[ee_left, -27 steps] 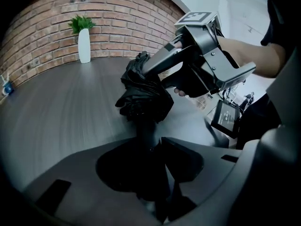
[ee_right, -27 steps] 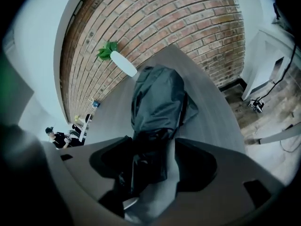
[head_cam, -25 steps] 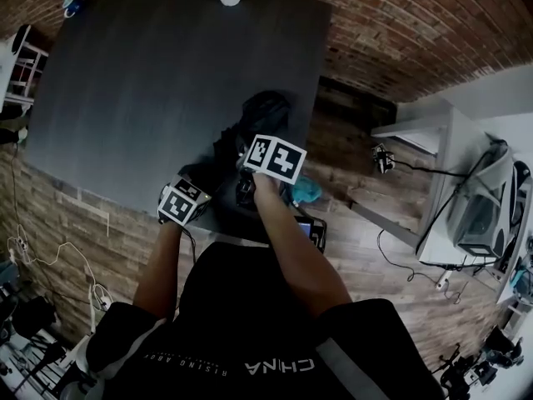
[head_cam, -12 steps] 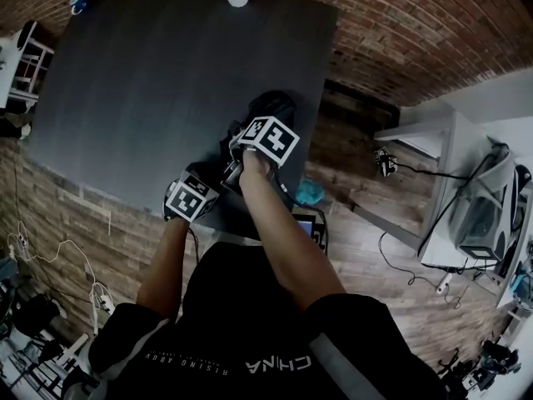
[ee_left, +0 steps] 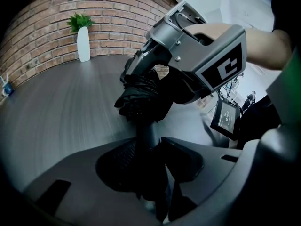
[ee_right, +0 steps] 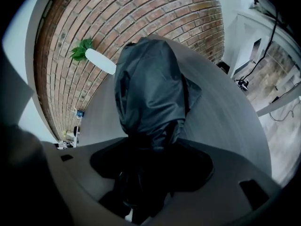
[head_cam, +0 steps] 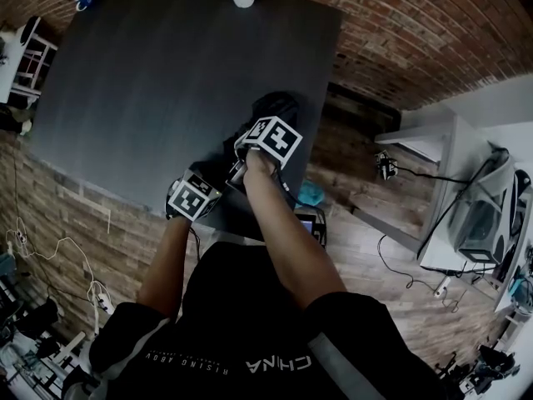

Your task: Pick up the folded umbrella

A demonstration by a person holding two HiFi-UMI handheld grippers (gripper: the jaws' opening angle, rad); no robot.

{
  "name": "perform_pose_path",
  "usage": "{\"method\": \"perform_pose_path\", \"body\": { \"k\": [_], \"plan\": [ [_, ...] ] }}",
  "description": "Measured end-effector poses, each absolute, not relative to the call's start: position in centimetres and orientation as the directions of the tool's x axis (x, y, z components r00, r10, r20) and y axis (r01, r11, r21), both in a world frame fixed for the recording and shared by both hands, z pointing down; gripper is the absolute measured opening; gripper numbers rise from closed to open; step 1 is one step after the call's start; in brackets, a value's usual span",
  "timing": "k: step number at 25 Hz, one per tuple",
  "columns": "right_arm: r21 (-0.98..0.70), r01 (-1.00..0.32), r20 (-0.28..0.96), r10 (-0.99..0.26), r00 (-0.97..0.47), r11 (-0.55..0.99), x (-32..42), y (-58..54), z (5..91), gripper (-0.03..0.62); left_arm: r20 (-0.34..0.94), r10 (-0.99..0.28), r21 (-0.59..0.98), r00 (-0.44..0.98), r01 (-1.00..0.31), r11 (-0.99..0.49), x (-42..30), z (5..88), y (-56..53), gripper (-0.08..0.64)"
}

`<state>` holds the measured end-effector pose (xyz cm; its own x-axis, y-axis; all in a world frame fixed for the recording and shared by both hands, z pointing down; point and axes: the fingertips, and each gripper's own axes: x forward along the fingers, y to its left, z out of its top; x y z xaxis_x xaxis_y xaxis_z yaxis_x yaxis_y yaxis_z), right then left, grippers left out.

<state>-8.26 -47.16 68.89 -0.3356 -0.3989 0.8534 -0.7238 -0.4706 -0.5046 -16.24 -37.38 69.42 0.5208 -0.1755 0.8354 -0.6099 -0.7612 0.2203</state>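
Black umbrella handle (ee_left: 146, 128), unseen from overhead, sits pinched in left tongs (ee_left: 154, 149); right tongs (ee_right: 149, 157), just closing, clasp fabric (ee_right: 150, 88).

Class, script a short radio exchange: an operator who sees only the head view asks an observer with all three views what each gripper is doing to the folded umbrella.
Operator: From above, the jaws are hidden. What's on the left?
Observer: The left gripper is clamped on the handle of the folded umbrella.
Operator: And the right?
Observer: The right gripper has just been closing its jaws; they pinch the umbrella's bunched grey canopy.
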Motion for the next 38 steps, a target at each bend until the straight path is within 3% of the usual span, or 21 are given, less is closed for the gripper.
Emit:
{"method": "perform_pose_path", "body": {
  "k": [18, 28, 38],
  "plan": [
    [-0.66, -0.651, 0.729, -0.529, -0.435, -0.375, -7.7, -47.7, 66.0, 0.265, 0.779, -0.234, 0.221, 0.582, -0.603, -0.766, -15.5, 67.3, -38.0, 0.16],
    [-0.796, -0.605, 0.474, -0.632, -0.614, -0.009, -8.9, -50.9, 57.4, 0.265, 0.616, -0.339, 0.334, 0.711, -0.625, -0.705, -14.5, 62.0, -40.3, 0.161],
    [-0.763, -0.503, 0.237, -0.549, -0.801, 0.405, -10.7, -51.6, 47.7, 0.265, 0.401, -0.38, 0.461, 0.833, -0.543, -0.702, -12.7, 56.0, -41.0, 0.161]
  ]
}}
